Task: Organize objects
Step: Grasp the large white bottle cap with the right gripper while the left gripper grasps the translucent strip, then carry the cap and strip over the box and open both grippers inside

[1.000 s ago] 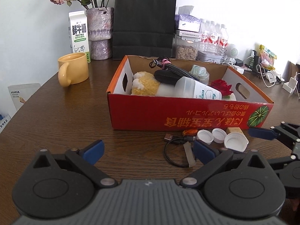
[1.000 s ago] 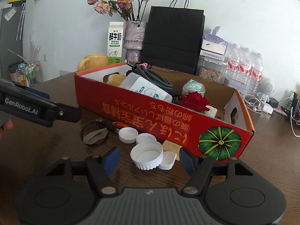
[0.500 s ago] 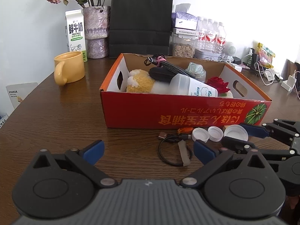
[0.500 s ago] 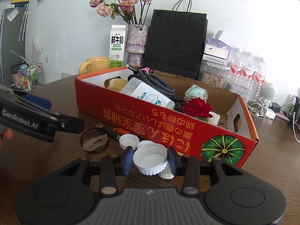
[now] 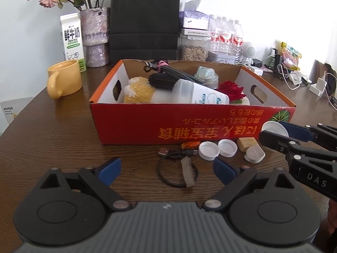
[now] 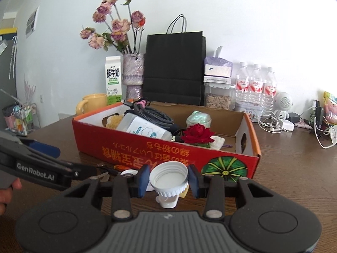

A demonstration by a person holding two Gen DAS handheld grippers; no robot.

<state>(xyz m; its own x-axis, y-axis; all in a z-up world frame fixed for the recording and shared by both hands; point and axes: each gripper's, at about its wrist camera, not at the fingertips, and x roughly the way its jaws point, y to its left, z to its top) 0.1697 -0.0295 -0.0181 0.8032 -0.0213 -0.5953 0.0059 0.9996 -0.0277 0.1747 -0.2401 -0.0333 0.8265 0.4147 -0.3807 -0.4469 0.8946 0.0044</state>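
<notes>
the big white cap (image 6: 168, 178) is pinched between the blue pads of the right gripper (image 6: 168, 179), its open side tilted up, lifted clear of the table (image 5: 52, 139) in front of the red box (image 6: 221, 162). the left gripper (image 5: 167, 168) is held with its jaws wide and closing, nothing between them. just ahead of those jaws a coiled black cable (image 5: 178, 171) is seen, and past it two small white caps (image 5: 218, 149), a tan block (image 5: 247, 143) and a white lid (image 5: 254, 154).
</notes>
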